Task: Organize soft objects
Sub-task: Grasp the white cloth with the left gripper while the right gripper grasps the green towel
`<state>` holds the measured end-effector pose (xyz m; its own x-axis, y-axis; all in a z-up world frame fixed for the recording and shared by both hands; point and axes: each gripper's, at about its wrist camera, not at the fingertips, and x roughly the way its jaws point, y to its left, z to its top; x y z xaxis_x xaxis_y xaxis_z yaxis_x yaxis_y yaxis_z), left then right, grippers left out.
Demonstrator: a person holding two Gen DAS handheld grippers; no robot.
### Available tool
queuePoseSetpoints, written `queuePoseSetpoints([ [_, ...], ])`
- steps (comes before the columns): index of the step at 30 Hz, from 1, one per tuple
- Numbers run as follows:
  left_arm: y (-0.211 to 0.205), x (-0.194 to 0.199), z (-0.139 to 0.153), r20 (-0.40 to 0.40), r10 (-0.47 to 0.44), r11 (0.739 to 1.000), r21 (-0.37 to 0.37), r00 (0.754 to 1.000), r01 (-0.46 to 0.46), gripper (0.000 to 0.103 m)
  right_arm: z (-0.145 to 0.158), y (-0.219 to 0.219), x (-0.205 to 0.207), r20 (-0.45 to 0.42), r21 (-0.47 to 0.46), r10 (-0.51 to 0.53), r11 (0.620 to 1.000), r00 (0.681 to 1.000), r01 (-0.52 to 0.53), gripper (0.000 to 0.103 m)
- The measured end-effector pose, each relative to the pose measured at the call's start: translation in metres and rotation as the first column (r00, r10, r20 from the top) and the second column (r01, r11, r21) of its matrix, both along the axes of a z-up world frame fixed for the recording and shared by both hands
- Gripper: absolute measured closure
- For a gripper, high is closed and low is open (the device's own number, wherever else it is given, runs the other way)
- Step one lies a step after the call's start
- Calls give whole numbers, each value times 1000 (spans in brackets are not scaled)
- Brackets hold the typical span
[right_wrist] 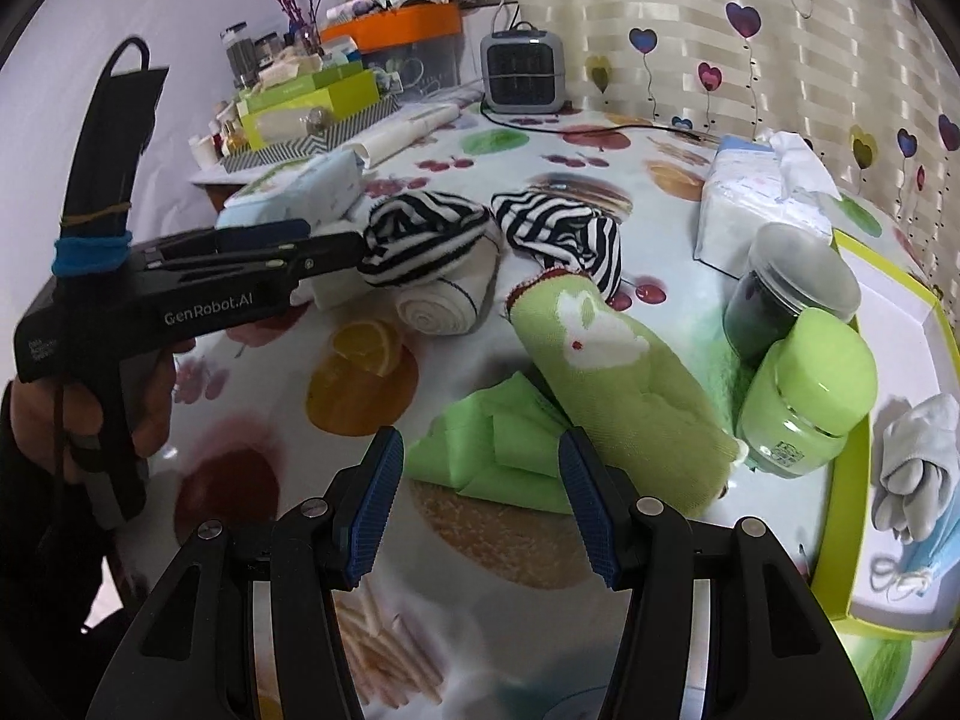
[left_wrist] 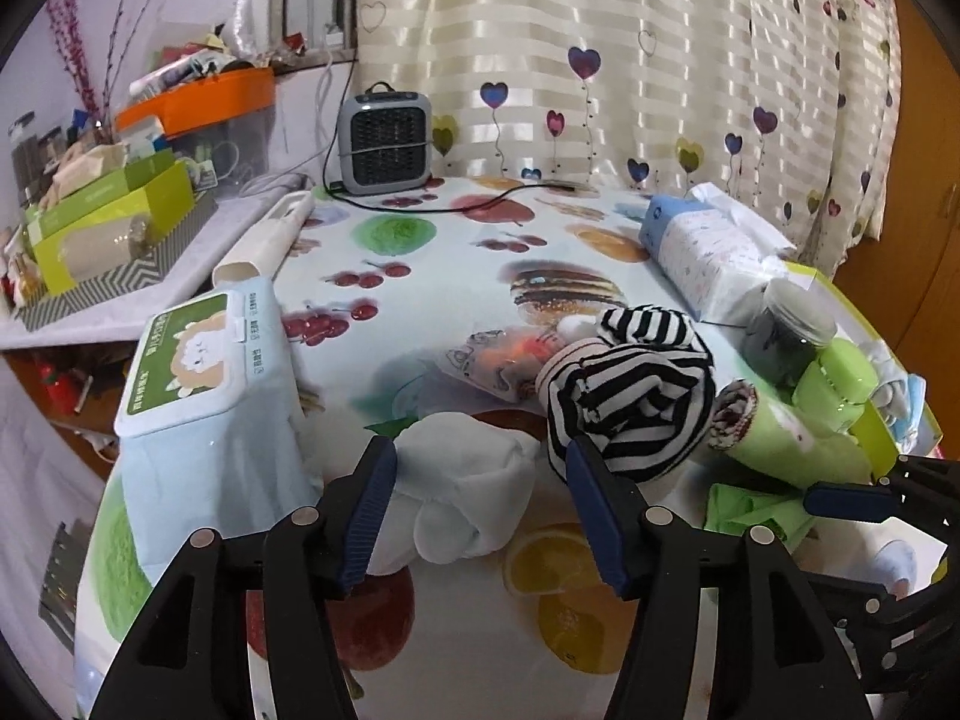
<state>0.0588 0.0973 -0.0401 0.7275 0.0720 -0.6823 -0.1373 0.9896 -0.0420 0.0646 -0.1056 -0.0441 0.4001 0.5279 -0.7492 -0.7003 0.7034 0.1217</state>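
Note:
In the left wrist view my left gripper [left_wrist: 477, 447] is open around a white rolled sock [left_wrist: 468, 498] that lies on the fruit-print tablecloth [left_wrist: 420, 252]. A black-and-white striped sock bundle [left_wrist: 636, 402] sits just beyond its right finger. My right gripper [right_wrist: 480, 438] is open, with a folded green cloth [right_wrist: 492, 450] lying on the table between its fingertips. A green rabbit sock [right_wrist: 612, 372] lies right of that cloth. The right wrist view shows the left gripper [right_wrist: 336, 240] at a striped bundle [right_wrist: 426, 240], with a second striped sock [right_wrist: 564, 234] beside it.
A yellow-green-rimmed tray [right_wrist: 852, 480] at the right holds a grey-white sock [right_wrist: 918, 462] and a blue mask [right_wrist: 924, 552]. A dark jar [right_wrist: 786, 294] and green jar [right_wrist: 810, 396] stand by it. A tissue pack [right_wrist: 762, 204], wipes pack [left_wrist: 198, 360] and heater [left_wrist: 384, 141] stand around.

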Motion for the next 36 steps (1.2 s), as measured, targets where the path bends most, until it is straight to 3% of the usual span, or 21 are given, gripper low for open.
queuePoseSetpoints([
  [7, 0, 7, -14, -57, 13, 1000, 10, 998, -12, 44, -15, 6, 7, -1, -72, -13, 997, 1000, 13, 48],
  [13, -3, 7, -16, -61, 27, 1000, 6, 998, -27, 46, -15, 6, 8, 9, -76, -16, 997, 1000, 17, 49],
  [15, -5, 6, -17, -63, 24, 1000, 6, 998, -24, 60, -15, 6, 8, 29, -95, -34, 995, 999, 37, 65],
  [18, -9, 3, -18, -63, 27, 1000, 5, 998, -27, 67, -14, 2, 10, 38, -103, -59, 993, 998, 62, 81],
  [21, -9, -2, -17, -57, 27, 999, -17, 998, -28, 71, -14, -2, 10, 29, -90, -61, 994, 998, 63, 87],
  [36, -10, -39, 13, 25, 31, 997, -73, 999, -29, 75, 6, -10, -13, 24, 22, -12, 1000, 1000, 12, 93],
])
